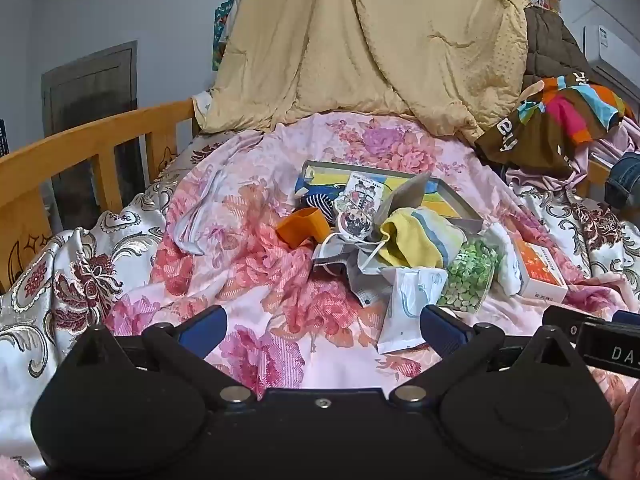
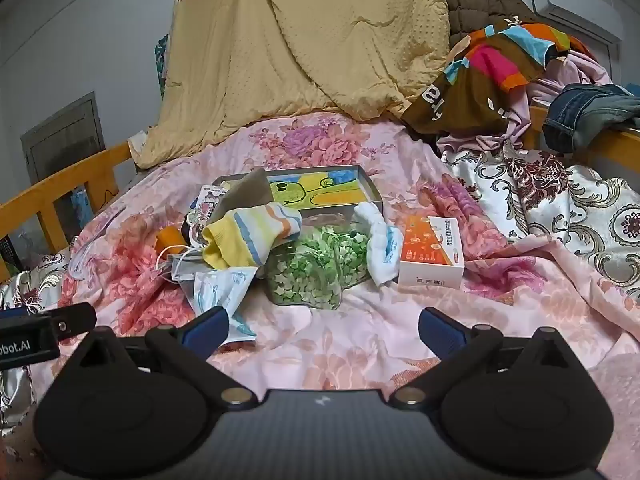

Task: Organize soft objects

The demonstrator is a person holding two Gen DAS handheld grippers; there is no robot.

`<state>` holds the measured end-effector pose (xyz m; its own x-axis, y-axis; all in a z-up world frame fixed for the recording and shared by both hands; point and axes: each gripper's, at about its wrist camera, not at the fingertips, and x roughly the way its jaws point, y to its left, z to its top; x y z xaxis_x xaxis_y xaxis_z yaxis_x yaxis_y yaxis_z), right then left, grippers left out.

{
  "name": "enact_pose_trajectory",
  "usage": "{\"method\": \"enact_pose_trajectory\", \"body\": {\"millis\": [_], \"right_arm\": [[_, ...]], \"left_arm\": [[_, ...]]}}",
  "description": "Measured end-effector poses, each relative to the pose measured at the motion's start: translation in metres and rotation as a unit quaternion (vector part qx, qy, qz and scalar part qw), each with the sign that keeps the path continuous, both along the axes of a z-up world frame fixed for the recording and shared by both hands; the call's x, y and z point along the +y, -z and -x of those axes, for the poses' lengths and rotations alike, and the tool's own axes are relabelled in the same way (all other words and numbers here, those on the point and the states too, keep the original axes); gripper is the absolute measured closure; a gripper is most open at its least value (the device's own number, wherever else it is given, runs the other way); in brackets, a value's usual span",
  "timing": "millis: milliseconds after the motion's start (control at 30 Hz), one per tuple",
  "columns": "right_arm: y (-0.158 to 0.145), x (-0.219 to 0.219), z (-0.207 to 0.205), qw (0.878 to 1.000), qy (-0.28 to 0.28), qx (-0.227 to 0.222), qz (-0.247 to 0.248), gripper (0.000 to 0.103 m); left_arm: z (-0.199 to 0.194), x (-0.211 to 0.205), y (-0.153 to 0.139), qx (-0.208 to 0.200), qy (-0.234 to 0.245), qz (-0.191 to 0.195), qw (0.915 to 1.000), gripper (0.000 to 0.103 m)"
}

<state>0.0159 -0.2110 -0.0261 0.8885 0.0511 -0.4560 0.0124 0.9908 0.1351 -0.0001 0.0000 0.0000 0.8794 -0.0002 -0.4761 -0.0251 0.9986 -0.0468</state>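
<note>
A: Where are the soft things?
B: Mid-bed (image 2: 360, 344), beside the tin (image 2: 362, 190): the sock (image 2: 244, 240) leans on the jar (image 2: 320, 272).
A: The tongs?
B: Left gripper (image 1: 322, 330) and right gripper (image 2: 323, 330) are wide open, empty. Pulling the sock could tip the jar.

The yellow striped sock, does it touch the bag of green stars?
Touching. In the right wrist view the yellow striped sock lies over the upper left edge of the bag of green stars, no gap between them.
</note>
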Motion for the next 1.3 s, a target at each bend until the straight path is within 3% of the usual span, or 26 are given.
{"method": "enact_pose_trajectory", "body": {"millis": [1300], "right_arm": [[0.0019, 0.0000, -0.0018, 1.000, 0.000, 0.003, -0.002, 0.000]], "left_arm": [[-0.0012, -0.0026, 0.0084, 0.013, 0.007, -0.012, 0.9998, 0.001]]}}
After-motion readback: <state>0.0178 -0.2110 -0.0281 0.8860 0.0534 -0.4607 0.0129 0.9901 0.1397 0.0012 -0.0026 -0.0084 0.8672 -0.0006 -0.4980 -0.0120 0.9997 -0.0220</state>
